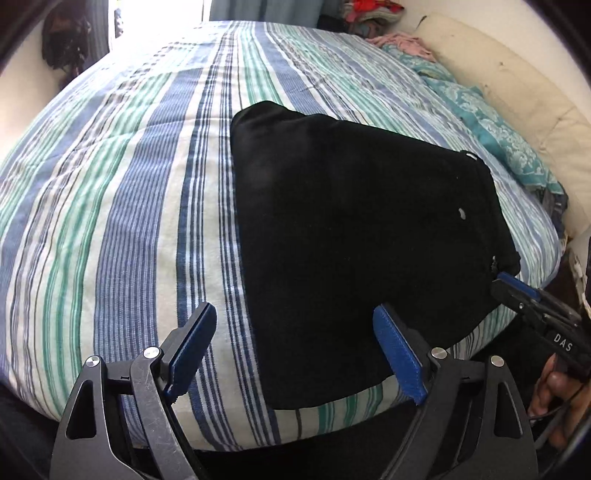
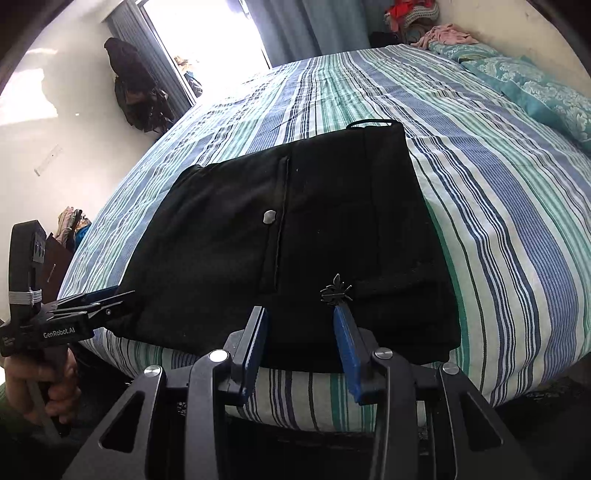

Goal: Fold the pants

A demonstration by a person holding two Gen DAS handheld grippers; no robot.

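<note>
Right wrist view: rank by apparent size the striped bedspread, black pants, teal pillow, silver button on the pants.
1. striped bedspread
2. black pants, folded on it
3. teal pillow, partly cut off at the frame edge and farther away, so true size is unsure
4. silver button

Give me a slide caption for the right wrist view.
Folded black pants on a striped bedspread, right gripper open at their near edge.

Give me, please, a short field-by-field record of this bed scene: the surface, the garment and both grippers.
surface: striped bedspread on a bed
garment: black pants, folded into a compact stack near the bed's front edge
left gripper: jaws wide open, nothing between the pads, at the pants' left edge
right gripper: jaws partly open, nothing gripped, at the pants' near edge
background: teal patterned pillow, heap of clothes
</note>
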